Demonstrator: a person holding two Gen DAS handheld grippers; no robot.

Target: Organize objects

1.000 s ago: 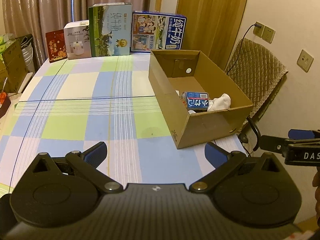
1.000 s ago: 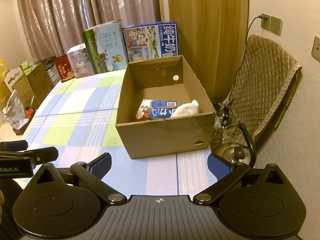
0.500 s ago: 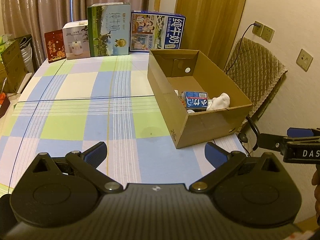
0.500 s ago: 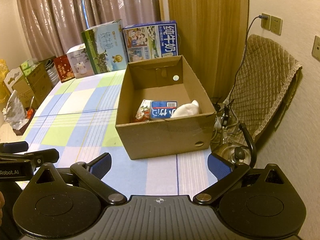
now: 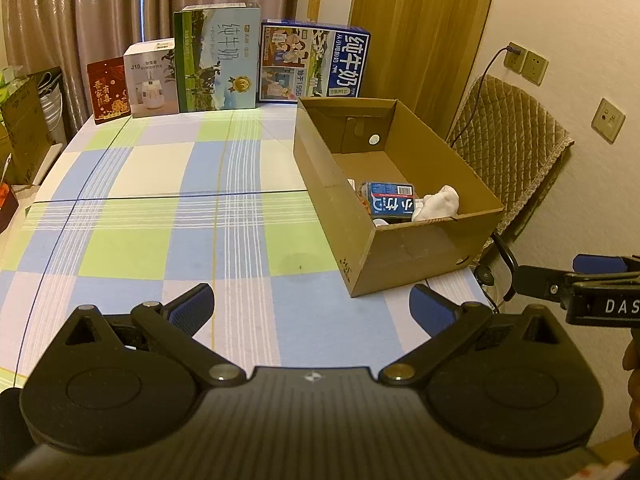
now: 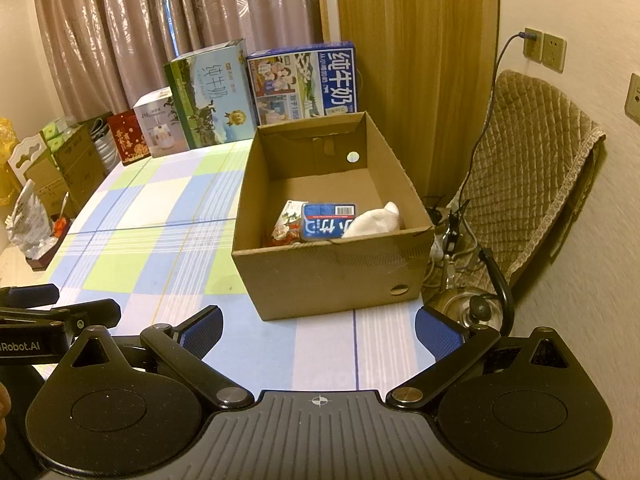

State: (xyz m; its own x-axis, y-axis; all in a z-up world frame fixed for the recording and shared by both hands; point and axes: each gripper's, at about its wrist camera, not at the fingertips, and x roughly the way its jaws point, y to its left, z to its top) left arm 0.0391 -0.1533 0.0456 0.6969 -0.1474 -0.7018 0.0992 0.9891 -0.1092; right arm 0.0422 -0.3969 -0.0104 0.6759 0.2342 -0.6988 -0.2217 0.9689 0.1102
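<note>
Left tool [image 5: 312, 306] and right tool [image 6: 318, 330] both spread wide, nothing held, hovering over near bench [image 5: 160, 216] edge. Cardboard box [image 6: 332, 264] sits on bench's right side; blue pack [image 6: 327, 221], white cloth [image 6: 374, 220] and snack packet [image 6: 285, 226] inside at its near end.
</note>
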